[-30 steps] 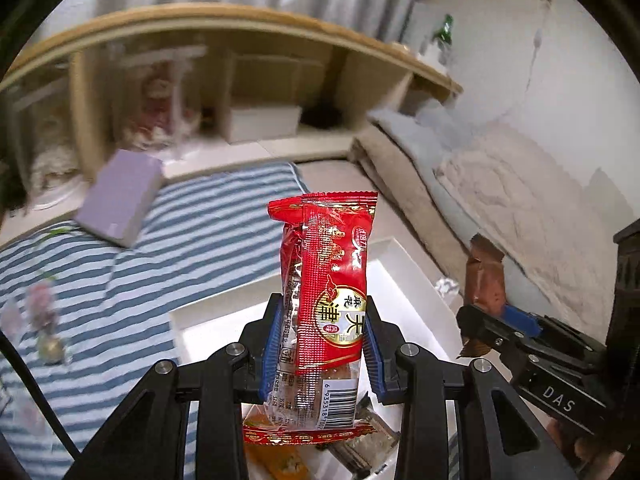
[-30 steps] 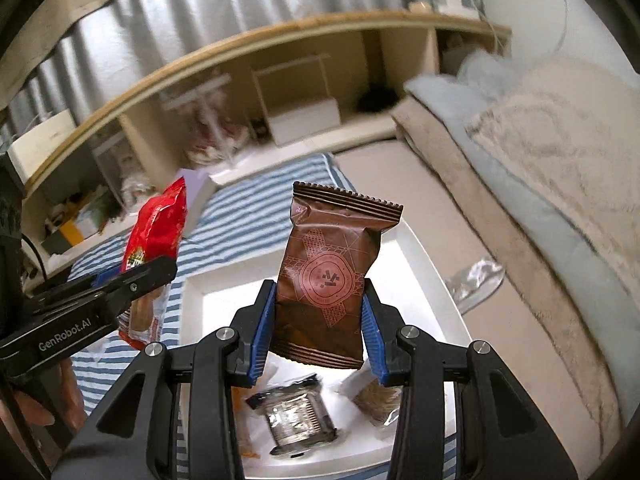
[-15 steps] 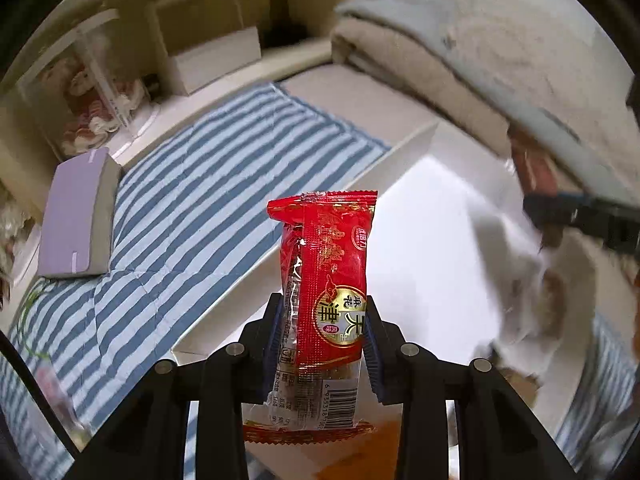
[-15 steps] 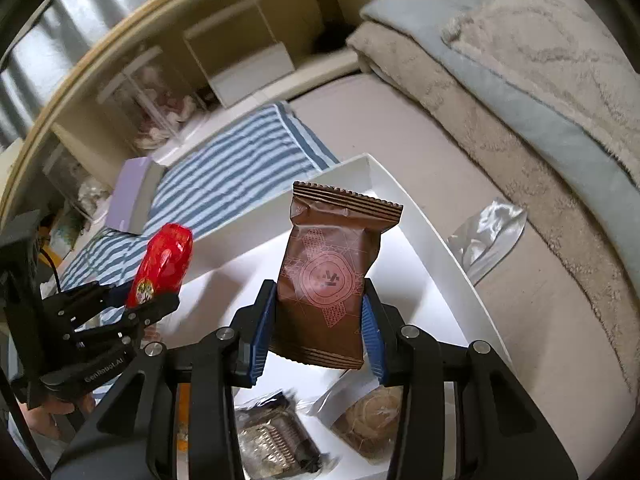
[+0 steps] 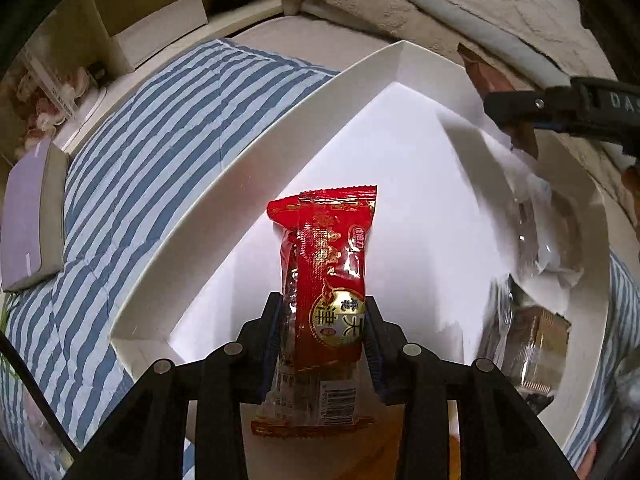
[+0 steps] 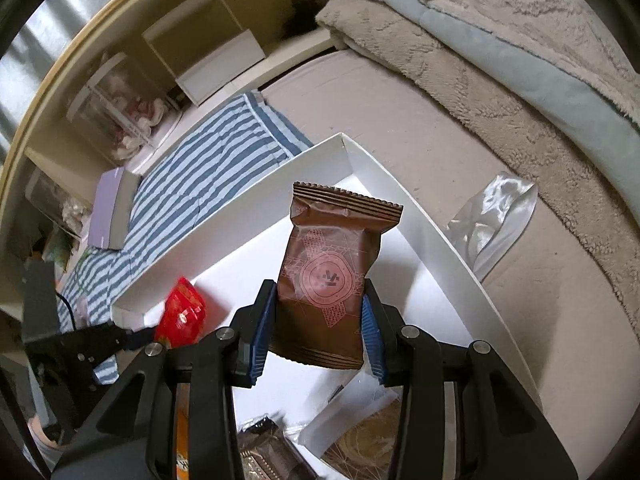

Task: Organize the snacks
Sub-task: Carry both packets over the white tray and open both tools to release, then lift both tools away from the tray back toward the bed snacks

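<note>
a: what's the left gripper (image 5: pixel 323 334) got?
b: it's clamped on a red snack packet (image 5: pixel 325 280) standing upright between the blue pads. the packet's lower end with the barcode drops behind the fingers, over the white tray (image 5: pixel 224 184).
a: and the right gripper (image 6: pixel 318 330)?
b: closed on a brown snack pouch (image 6: pixel 332 276), also upright, above the same tray. from the left wrist view only a brown sliver of it shows behind the black finger.
a: what else is in the tray?
b: clear-wrapped snacks (image 5: pixel 532 344) near the right wall, blurred, so i can't tell what kind. more wrapped pieces sit at the bottom of the right wrist view, cut off by the fingers.
a: around the tray?
b: it lies partly on a striped blanket (image 6: pixel 204 176); a lilac box (image 6: pixel 114 210) sits on the stripes, and a crumpled silver wrapper (image 6: pixel 494 222) lies just beside the tray's right wall.
</note>
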Demonstrator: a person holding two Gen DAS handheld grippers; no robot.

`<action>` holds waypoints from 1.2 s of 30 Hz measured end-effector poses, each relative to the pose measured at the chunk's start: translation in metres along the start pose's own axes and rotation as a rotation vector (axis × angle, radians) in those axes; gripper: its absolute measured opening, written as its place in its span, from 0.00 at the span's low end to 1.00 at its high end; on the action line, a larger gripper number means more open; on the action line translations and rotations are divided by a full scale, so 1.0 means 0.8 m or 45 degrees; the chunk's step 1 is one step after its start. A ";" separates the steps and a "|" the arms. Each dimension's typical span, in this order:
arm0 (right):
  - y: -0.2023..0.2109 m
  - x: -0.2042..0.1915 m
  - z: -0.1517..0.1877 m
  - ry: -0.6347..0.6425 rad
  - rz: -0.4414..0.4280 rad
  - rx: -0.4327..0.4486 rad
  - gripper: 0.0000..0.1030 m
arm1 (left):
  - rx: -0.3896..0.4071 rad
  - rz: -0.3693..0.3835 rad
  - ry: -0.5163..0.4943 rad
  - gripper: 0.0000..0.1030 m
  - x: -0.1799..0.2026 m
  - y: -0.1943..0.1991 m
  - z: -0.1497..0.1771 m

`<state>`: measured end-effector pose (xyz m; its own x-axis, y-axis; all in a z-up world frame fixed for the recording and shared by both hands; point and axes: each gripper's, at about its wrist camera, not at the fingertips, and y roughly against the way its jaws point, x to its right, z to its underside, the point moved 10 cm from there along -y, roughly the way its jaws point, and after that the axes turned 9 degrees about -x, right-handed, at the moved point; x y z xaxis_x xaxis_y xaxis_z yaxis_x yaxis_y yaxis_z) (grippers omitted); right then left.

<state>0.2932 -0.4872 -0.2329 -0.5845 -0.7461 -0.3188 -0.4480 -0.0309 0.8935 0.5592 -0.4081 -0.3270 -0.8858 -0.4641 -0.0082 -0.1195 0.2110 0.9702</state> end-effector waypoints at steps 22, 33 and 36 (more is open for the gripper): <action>0.025 0.004 0.005 0.098 0.084 0.037 0.81 | 0.127 -0.034 0.196 0.67 -0.001 0.062 0.012; 0.072 -0.006 0.024 0.243 0.181 0.137 1.00 | 0.209 -0.013 0.240 1.00 0.022 0.140 0.044; 0.083 -0.013 0.029 0.276 0.194 0.145 1.00 | 0.238 -0.002 0.265 1.00 0.027 0.159 0.051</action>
<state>0.2537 -0.4657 -0.1777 -0.4983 -0.8615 -0.0980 -0.4466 0.1582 0.8806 0.5068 -0.3557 -0.2139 -0.7764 -0.6274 0.0595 -0.2182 0.3561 0.9086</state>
